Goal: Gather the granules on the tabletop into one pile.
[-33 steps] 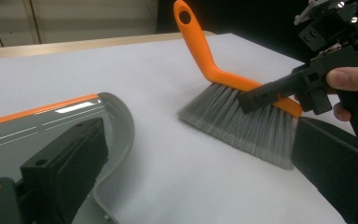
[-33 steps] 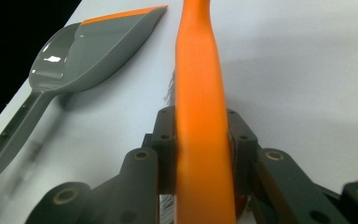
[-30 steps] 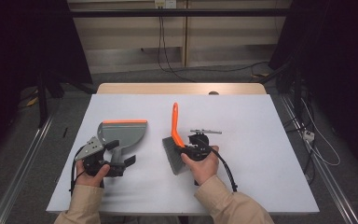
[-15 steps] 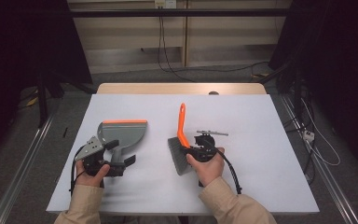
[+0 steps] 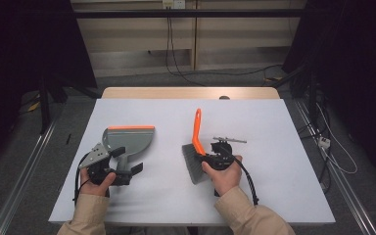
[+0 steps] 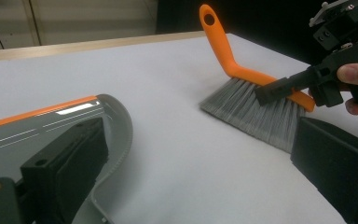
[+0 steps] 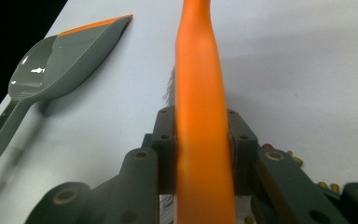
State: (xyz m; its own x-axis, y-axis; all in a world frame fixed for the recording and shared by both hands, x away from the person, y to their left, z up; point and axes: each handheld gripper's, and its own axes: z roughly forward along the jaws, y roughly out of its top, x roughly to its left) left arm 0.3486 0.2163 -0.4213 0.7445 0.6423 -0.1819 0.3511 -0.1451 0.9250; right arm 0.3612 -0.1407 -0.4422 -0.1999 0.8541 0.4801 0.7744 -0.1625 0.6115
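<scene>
High view: the right gripper (image 5: 214, 157) is clamped on the brush (image 5: 195, 149) at mid-counter (image 5: 274, 127), its orange handle running away from the person and its bristles pointing left. Well apart to the left, the dustpan (image 5: 129, 141) lies flat, its handle between the left gripper's (image 5: 122, 169) wide-spread jaws.

Left gripper view: the dustpan (image 6: 51, 126) sits by one jaw; nothing lies between it and the brush (image 6: 256, 100).

Right gripper view: the jaws squeeze the brush's (image 7: 200, 116) orange spine, its length running straight ahead.
</scene>
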